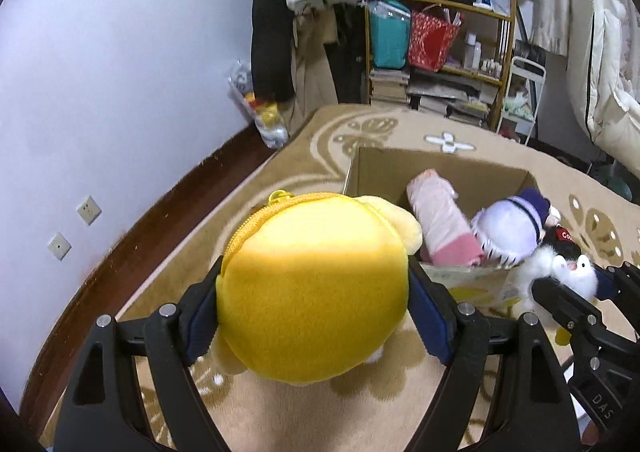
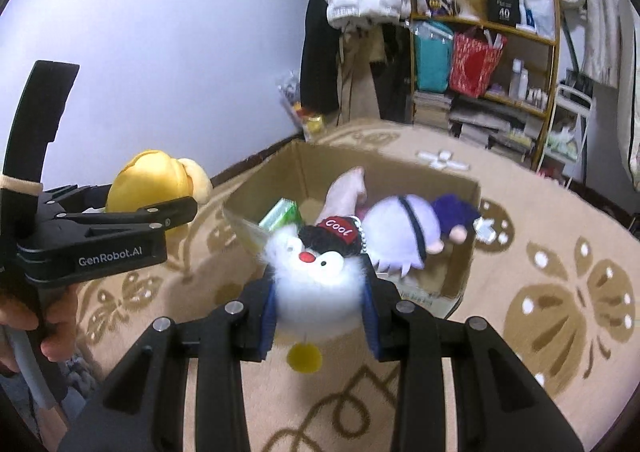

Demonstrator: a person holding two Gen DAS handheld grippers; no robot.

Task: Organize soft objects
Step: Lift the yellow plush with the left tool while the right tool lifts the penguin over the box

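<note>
A cardboard box (image 1: 436, 168) sits on the patterned carpet (image 2: 540, 252) ahead of me, already holding a pink plush (image 1: 444, 224) and a lilac plush doll (image 2: 400, 232). A cluttered shelf (image 2: 484, 64) stands well behind it against the wall. My left hand-held gripper (image 1: 312, 312) is clamped around a round yellow zip plush (image 1: 312, 292), just short of the box's near left corner. My right hand-held gripper (image 2: 320, 316) squeezes a fluffy white plush with a "Cool" cap (image 2: 316, 280), over the box's near edge.
</note>
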